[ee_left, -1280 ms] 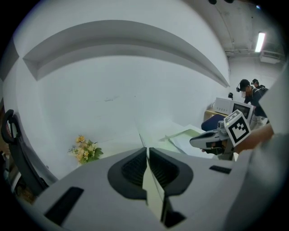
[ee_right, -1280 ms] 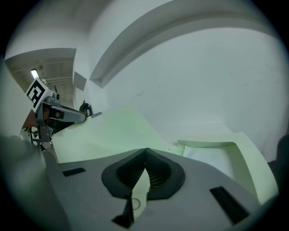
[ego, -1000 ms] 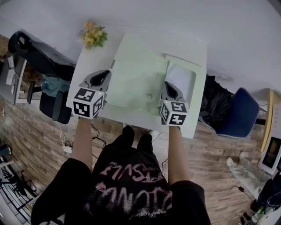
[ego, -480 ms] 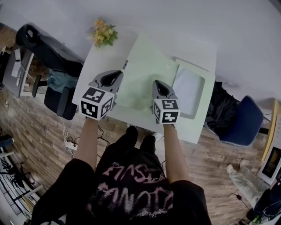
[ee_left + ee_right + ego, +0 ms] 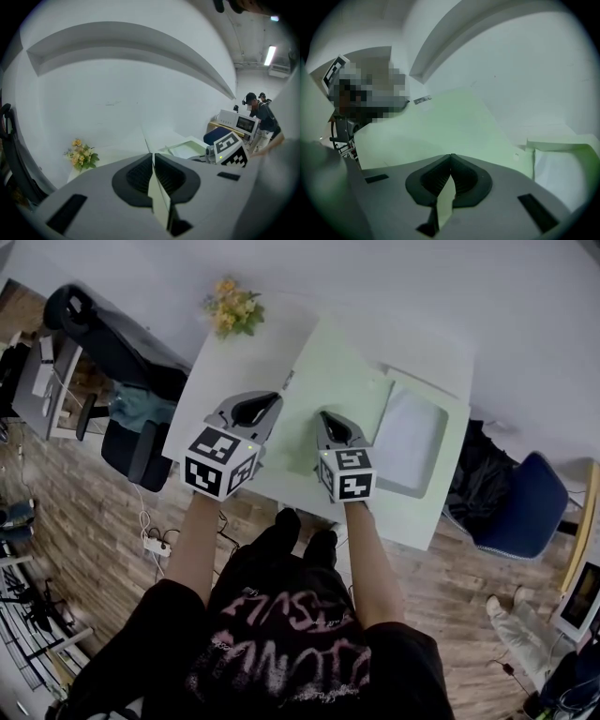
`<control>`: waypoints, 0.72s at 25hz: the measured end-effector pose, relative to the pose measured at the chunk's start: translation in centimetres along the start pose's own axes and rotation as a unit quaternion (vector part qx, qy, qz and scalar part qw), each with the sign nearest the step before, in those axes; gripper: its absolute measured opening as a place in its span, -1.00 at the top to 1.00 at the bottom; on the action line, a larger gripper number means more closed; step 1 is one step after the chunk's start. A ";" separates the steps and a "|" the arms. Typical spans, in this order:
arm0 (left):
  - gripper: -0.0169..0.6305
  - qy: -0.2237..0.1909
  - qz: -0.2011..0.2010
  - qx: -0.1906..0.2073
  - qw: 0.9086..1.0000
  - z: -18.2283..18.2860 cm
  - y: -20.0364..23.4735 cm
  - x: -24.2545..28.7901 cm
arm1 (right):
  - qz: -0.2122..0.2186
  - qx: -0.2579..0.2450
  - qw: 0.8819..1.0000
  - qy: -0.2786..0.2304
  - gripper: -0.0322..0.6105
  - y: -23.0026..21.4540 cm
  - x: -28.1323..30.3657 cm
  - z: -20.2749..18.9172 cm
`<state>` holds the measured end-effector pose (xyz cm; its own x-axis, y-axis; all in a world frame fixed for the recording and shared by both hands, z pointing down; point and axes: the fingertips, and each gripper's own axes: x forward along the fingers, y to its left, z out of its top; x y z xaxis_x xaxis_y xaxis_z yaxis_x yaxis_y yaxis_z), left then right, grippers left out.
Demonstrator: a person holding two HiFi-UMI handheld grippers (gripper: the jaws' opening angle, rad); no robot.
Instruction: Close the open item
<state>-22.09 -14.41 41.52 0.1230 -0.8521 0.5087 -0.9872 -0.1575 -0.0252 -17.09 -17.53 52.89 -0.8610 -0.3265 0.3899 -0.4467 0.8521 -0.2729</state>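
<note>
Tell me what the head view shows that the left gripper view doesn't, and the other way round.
Only the head view: the person's forearms, black shirt and the wooden floor.

Only the left gripper view: the left gripper with its jaws shut on the thin edge of the green cover, a ceiling light and a person standing in the background.

Both: the flowers, the white table, the green folder and the right gripper.

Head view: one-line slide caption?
Left tool and right tool each pinch the lifted pale green cover of an open folder on a white table.
</note>
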 end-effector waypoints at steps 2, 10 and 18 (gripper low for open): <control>0.89 -0.002 -0.006 0.002 1.000 0.3 -0.5 0.0 | 0.000 0.002 1.000 -0.001 0.87 0.0 -0.1 0.0; 0.89 -0.009 -0.032 0.006 0.999 1.4 -2.5 0.1 | 0.002 0.003 1.000 -0.007 0.87 0.2 -0.5 0.3; 0.88 -0.013 -0.055 0.001 0.998 2.1 -4.3 0.1 | 0.002 0.003 1.000 -0.011 0.87 -0.2 -1.2 0.6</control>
<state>-17.66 -14.91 39.87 0.2332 -0.8424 0.4859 -0.9674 -0.2516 0.0280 -16.13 -17.58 51.92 -0.8681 -0.3311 0.3698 -0.4437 0.8515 -0.2792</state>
